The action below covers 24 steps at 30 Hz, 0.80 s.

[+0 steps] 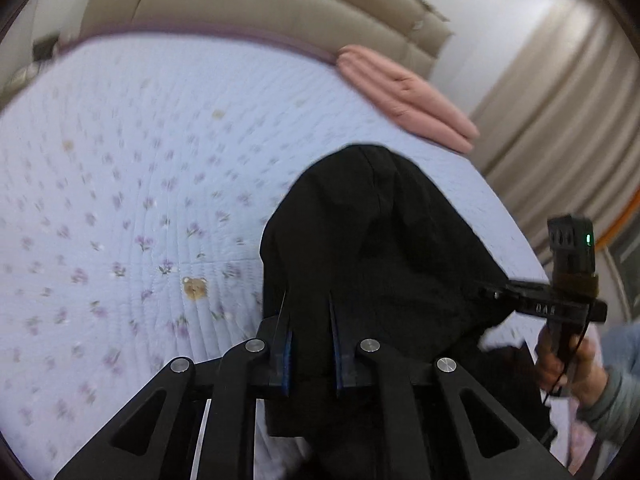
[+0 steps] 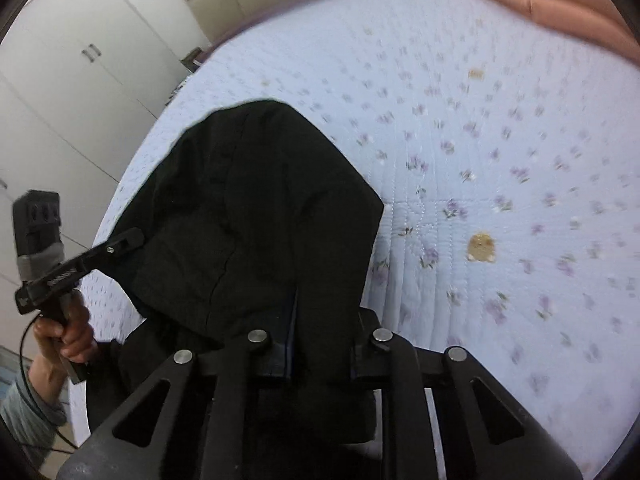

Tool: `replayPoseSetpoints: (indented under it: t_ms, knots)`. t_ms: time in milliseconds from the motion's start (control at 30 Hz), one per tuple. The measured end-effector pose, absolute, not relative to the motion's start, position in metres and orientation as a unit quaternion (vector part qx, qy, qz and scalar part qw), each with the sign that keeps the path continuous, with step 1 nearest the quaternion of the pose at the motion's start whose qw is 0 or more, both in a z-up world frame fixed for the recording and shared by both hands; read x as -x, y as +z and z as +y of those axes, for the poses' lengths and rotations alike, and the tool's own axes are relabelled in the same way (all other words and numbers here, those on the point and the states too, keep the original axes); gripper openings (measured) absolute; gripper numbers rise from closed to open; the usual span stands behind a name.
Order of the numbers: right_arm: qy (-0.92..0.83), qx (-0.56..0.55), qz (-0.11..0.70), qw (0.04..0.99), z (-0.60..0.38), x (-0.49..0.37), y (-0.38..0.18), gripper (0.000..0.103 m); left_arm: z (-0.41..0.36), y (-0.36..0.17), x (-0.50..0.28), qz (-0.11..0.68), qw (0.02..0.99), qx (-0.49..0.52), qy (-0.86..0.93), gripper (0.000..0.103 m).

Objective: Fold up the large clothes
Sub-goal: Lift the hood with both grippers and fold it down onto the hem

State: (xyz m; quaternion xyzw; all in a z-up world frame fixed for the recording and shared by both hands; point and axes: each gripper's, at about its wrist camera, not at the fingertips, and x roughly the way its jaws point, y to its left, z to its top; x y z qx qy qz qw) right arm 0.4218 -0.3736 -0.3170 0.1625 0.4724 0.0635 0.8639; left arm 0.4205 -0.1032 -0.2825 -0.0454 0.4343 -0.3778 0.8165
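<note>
Pale lettering marks the side of each claw's black body (image 1: 560, 310), too blurred to read.

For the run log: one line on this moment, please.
left hand-held gripper: grips black garment | right hand-held gripper: grips it too | garment: over bed

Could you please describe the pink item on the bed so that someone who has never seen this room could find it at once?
Start from the large bed with its pale blue floral quilt and beige padded headboard. At the head end, towards the curtained side, lies the folded pink padded blanket. It is the only pink thing there, unlike the black garment held up by the claws.
</note>
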Motion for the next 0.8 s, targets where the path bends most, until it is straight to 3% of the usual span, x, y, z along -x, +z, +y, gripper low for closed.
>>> replayPoseSetpoints:
  t_ms: [200, 467, 600, 633, 800]
  knots:
    - [0.033, -0.102, 0.401, 0.91, -0.334, -0.325, -0.241, 0.014, -0.074, -0.22, -0.329, 0.385, 0.826, 0.001, -0.411, 0.014]
    - [-0.014, -0.064, 0.358, 0.931, -0.288, -0.196, -0.19, 0.013, -0.025, -0.17, -0.196, 0.369, 0.811, -0.032, -0.453, 0.013]
    - [-0.051, -0.102, 0.379, 0.918, -0.273, -0.131, -0.21, 0.016, 0.002, -0.199, -0.14, 0.417, 0.792, -0.031, -0.444, 0.013]
    - [-0.073, -0.088, 0.4, 0.909, -0.268, -0.119, -0.226, 0.021, 0.008, -0.215, -0.133, 0.439, 0.791, -0.03, -0.425, 0.013]
    - [-0.09, -0.114, 0.5, 0.854, -0.28, -0.1, -0.291, 0.022, 0.039, -0.273, -0.136, 0.518, 0.788, -0.014, -0.334, 0.013]
